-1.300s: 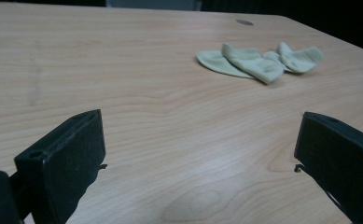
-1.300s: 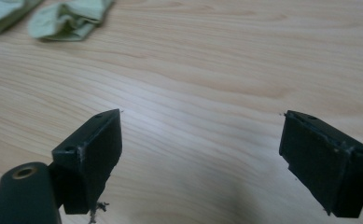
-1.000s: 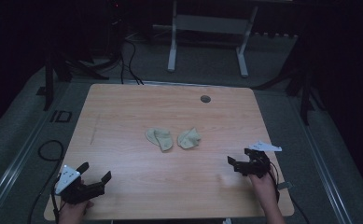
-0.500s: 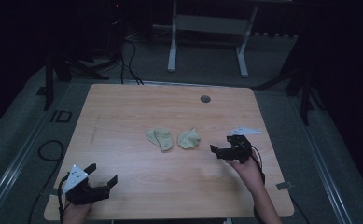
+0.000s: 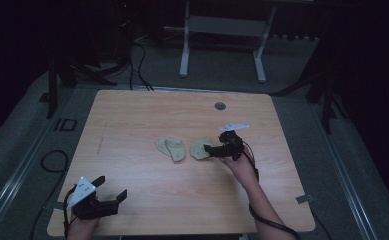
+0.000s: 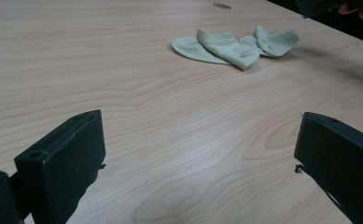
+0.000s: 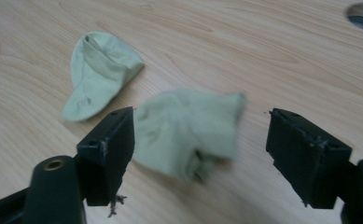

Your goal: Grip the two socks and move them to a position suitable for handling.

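Socks: the right sock (image 7: 188, 133) lies mid-table between the right gripper (image 7: 200, 140)'s parted, just-closing jaws, unpinched; the high view shows the left gripper (image 5: 107, 189) open, near-left.

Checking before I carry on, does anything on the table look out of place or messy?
Nothing damaged or spilled. Two pale green socks lie crumpled mid-table: the left sock is folded over itself, the right sock bunched up. A pale scuff marks the table on the left.

Two pale green socks are lying mid-bench, just apart: the right sock (image 5: 200, 148) is sitting crumpled and bunched, while the left sock (image 5: 171, 148) is lying flat, folded over.
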Action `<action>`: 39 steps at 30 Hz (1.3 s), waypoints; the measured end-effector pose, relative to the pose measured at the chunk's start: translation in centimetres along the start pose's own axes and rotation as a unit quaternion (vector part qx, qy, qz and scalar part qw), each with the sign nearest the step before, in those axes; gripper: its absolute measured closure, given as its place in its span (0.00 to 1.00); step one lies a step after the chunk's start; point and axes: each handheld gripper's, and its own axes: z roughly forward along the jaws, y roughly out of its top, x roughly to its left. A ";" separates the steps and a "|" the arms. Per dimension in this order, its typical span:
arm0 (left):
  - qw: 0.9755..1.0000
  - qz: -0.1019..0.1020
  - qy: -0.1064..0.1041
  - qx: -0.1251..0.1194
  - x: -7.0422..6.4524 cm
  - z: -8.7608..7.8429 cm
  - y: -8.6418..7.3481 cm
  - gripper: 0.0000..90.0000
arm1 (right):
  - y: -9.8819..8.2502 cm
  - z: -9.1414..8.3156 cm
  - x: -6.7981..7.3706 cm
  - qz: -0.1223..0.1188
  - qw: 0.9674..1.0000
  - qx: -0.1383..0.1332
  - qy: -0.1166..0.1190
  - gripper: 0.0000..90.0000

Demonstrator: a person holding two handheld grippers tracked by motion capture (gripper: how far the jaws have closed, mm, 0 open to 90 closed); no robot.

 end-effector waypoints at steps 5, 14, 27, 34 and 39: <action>1.000 -0.001 -0.002 0.002 0.1 0.0 -0.1 0.02 | 0.8 2.1 0.8 -0.011 1.000 0.019 0.000 0.31; 1.000 0.004 0.003 0.002 0.1 -0.1 -0.2 0.02 | 0.4 5.7 0.9 -0.031 0.998 0.046 -0.038 0.30; 1.000 0.001 -0.004 -0.002 0.0 -0.3 0.0 0.02 | -1.0 5.9 1.6 -0.046 0.998 0.038 -0.022 0.74; 1.000 0.001 -0.003 -0.001 0.1 -0.2 0.0 0.02 | -0.6 5.6 2.3 -0.038 0.998 0.054 -0.025 0.86; 1.000 -0.001 -0.002 -0.003 0.1 -0.3 0.0 0.02 | -0.2 3.0 3.0 -0.037 0.999 0.028 -0.018 0.86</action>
